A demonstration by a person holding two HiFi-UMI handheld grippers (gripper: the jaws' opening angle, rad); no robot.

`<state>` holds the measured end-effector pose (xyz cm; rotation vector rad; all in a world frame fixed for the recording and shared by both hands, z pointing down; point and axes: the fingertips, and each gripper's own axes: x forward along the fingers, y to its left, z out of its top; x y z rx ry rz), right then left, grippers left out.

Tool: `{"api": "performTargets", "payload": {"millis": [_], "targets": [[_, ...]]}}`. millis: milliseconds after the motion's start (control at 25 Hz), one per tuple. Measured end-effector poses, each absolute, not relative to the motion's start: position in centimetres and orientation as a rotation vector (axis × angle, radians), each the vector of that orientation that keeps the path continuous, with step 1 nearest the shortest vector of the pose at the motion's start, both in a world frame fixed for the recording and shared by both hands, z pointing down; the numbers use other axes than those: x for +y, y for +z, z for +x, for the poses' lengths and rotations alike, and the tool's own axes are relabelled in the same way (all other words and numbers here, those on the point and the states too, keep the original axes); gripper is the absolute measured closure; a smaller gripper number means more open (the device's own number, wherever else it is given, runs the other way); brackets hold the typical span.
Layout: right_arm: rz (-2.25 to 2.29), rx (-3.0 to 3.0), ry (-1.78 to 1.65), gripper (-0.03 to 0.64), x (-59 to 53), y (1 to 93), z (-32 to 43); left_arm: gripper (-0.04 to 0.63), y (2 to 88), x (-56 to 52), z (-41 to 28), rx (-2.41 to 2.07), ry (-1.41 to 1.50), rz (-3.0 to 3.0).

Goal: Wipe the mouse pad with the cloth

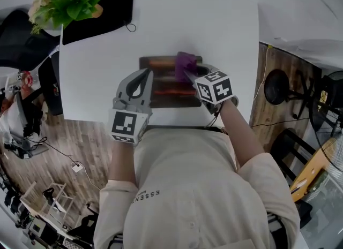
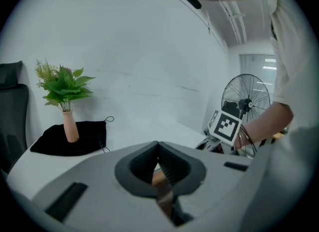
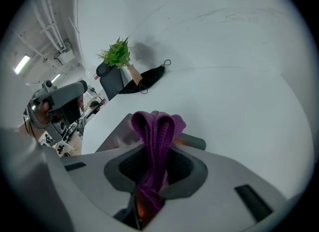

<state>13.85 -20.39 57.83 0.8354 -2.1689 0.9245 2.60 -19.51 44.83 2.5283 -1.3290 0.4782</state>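
Shirt [image 1: 187, 173] and forearms sit closest, with both grippers reaching onto the white surface [image 1: 220, 28].
Left gripper [image 1: 146, 74] has its fingers [image 2: 173, 166] drawn together at the tips with nothing clamped between them. A strip of brown mouse pad [image 1: 167, 91] shows through the slot behind them, and the tips rest over the pad's left edge. Right gripper [image 1: 188, 74] has its fingers closed tight on the purple cloth [image 3: 155, 128], which bunches up in a folded loop above them. The cloth sits at the pad's far right part, and whether it touches the pad is unclear. The pad lies flat near the surface's near edge. A plant [image 1: 69, 0] on a black mat [image 1: 110, 4] stands at the far left corner, well apart.
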Motion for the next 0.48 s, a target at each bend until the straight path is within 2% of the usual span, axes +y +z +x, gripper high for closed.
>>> {"api": "performTargets", "payload": {"millis": [480], "targets": [[0.958,-2.102,0.937,0.526,-20.2,58.1,21.1,0.594,44.2,-17.9,6.1,-1.335,0.480,2.547]]}}
